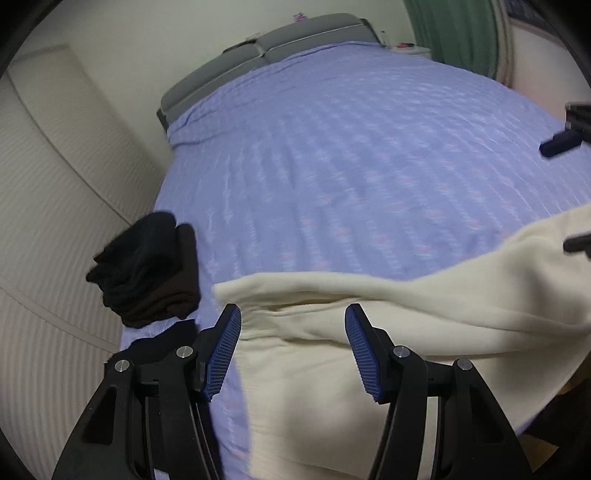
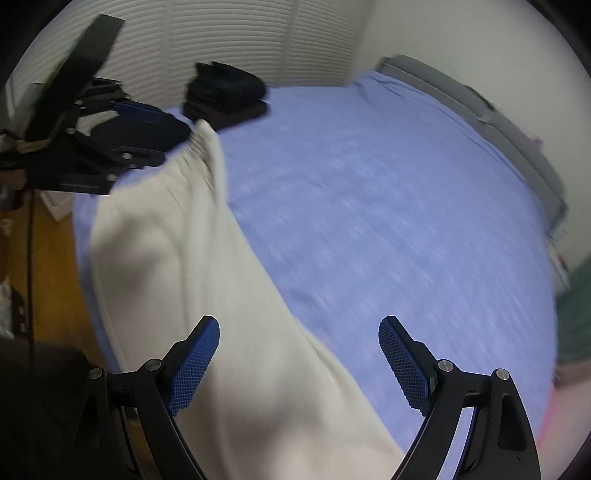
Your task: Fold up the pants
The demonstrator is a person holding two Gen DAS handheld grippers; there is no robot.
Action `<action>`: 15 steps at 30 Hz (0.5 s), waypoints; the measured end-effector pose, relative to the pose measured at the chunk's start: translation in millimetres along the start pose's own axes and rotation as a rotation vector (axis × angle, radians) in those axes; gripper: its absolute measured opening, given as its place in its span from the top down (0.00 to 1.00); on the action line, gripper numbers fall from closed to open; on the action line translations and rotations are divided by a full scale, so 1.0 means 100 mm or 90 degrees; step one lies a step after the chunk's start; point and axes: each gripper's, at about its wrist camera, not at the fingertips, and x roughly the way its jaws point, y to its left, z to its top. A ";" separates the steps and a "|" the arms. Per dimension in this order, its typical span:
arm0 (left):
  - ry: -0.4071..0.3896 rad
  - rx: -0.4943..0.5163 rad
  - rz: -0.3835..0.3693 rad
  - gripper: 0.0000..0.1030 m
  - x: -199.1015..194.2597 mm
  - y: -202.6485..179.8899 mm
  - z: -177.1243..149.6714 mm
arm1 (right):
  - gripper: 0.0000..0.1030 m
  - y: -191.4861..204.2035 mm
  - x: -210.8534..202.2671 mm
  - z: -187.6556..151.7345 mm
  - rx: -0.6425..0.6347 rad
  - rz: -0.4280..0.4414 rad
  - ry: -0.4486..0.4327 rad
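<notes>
**Cream pants lie along bed edge, both tools empty**

While both views are smeared by motion blur, the left hand-held gripper hangs above the bed with its blue pads parted to a middling gap and nothing between them. Directly beneath and ahead of it lie the cream pants, spread on the lilac cover and running off to its right along the near edge of the mattress, with a fold ridge crossing just beyond the fingertips. To that tool's left, a stack of dark folded clothes sits at the bed's side, next to a ribbed white door. Beyond it, at the far end, a grey headboard meets the wall, with a green curtain to the right.

Seen from the right hand-held gripper, jaws stand wide apart and grip nothing; the pants pass under its left finger and stretch away ahead and to the left, their gathered waistband ending near the other tool. The dark stack rests just past that waistband. Under the right finger is bare lilac cover. Wooden floor shows left of the mattress, where a black cable hangs.
</notes>
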 end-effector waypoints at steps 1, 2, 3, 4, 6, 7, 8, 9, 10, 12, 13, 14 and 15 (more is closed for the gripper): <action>0.003 0.001 -0.012 0.44 0.11 0.19 -0.02 | 0.14 0.07 0.13 0.17 -0.005 0.018 -0.001; 0.004 0.010 -0.030 0.44 0.24 0.36 -0.03 | 0.14 0.11 0.23 0.31 -0.009 0.031 0.000; 0.006 0.023 -0.041 0.45 0.33 0.44 -0.02 | 0.14 0.16 0.35 0.45 -0.014 0.041 0.001; 0.008 0.048 -0.052 0.48 0.44 0.56 -0.03 | 0.14 0.21 0.48 0.61 -0.018 0.053 0.005; 0.011 0.071 -0.085 0.53 0.63 0.73 0.00 | 0.15 0.24 0.70 0.81 -0.015 0.079 0.021; 0.014 0.073 -0.120 0.56 0.75 0.84 0.02 | 0.15 0.27 0.83 0.91 -0.010 0.093 0.030; 0.013 0.081 -0.140 0.58 0.82 0.88 0.04 | 0.15 0.31 0.96 1.00 -0.004 0.108 0.038; 0.012 0.097 -0.161 0.63 0.90 0.93 0.06 | 0.16 0.37 1.03 1.05 -0.001 0.114 0.042; 0.015 0.115 -0.184 0.67 0.98 0.97 0.07 | 0.16 0.40 1.14 1.15 0.005 0.123 0.049; 0.020 0.155 -0.239 0.67 1.13 1.00 0.07 | 0.22 0.44 1.31 1.25 0.020 0.137 0.065; 0.023 0.167 -0.252 0.68 1.21 1.00 0.10 | 0.25 0.44 1.41 1.28 0.030 0.147 0.075; 0.028 0.177 -0.268 0.68 1.27 1.02 0.10 | 0.26 0.46 1.46 1.28 0.038 0.154 0.083; 0.034 0.186 -0.293 0.68 1.34 1.04 0.12 | 0.26 0.47 1.53 1.27 0.046 0.159 0.090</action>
